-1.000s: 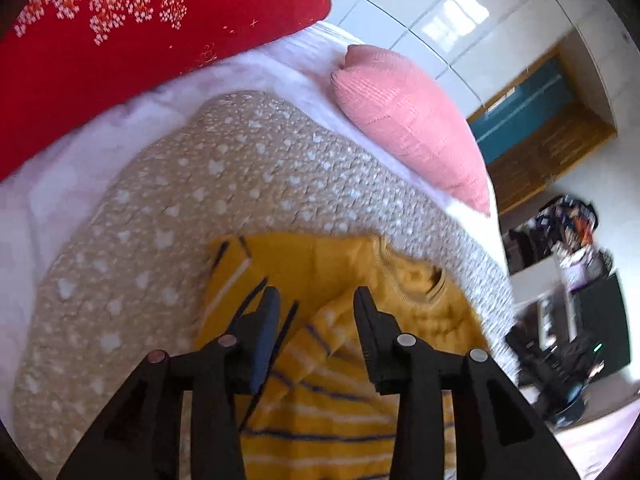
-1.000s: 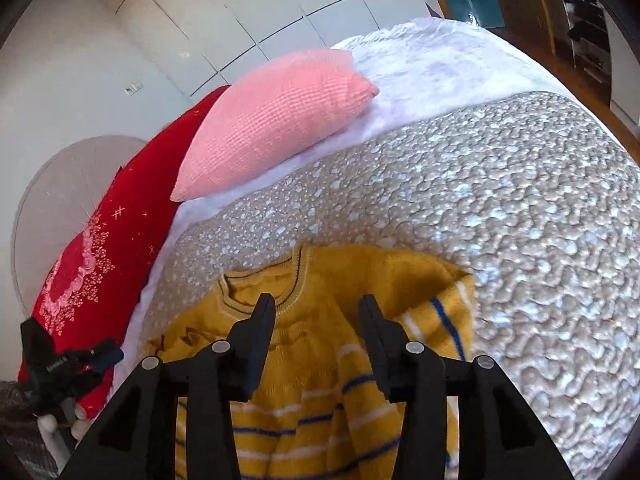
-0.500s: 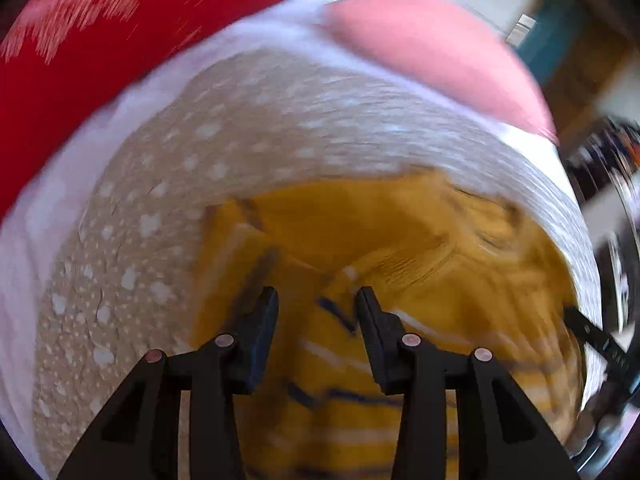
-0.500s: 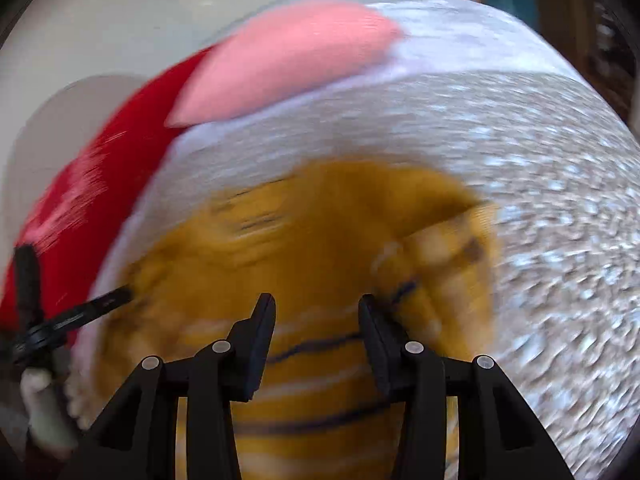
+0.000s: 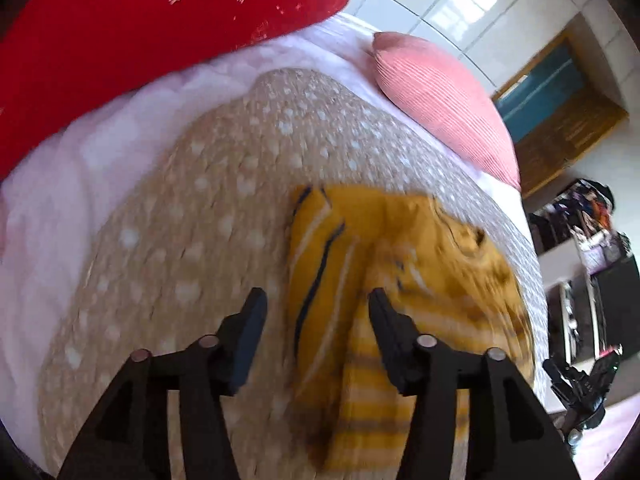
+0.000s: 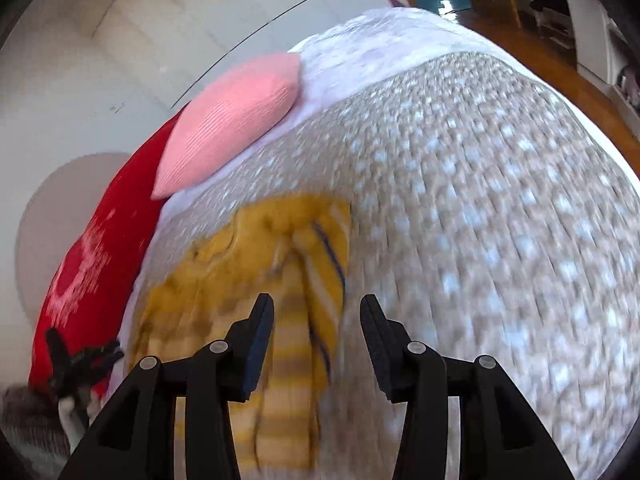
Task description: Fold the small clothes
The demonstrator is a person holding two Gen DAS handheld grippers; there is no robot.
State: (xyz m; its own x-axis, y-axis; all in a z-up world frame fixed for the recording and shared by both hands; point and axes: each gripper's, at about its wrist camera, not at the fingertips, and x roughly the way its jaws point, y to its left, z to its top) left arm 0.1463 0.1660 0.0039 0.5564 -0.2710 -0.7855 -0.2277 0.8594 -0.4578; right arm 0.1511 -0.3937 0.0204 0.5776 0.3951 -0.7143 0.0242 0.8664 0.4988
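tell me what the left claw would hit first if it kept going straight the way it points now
Most likely the yellow striped sweater: its folded left edge lies right between the open fingers of the left claw, just ahead. Depth is blurred, so the spotted beige blanket beneath it could come first.

Bed [image 5: 72,200] with a white sheet and a beige dotted blanket [image 5: 192,240] on top

Yellow striped sweater [image 5: 384,264] lies on the blanket; pink pillow [image 5: 444,100] and red cushion [image 5: 120,32] sit at the head.

We count one sweater [image 5: 400,264], one spotted blanket [image 5: 192,248], one white sheet [image 5: 80,168], two pillows: one pink [image 5: 444,100], one red [image 5: 140,28]. We count two grippers: left [image 5: 316,312], right [image 6: 317,318]; two fingers each.
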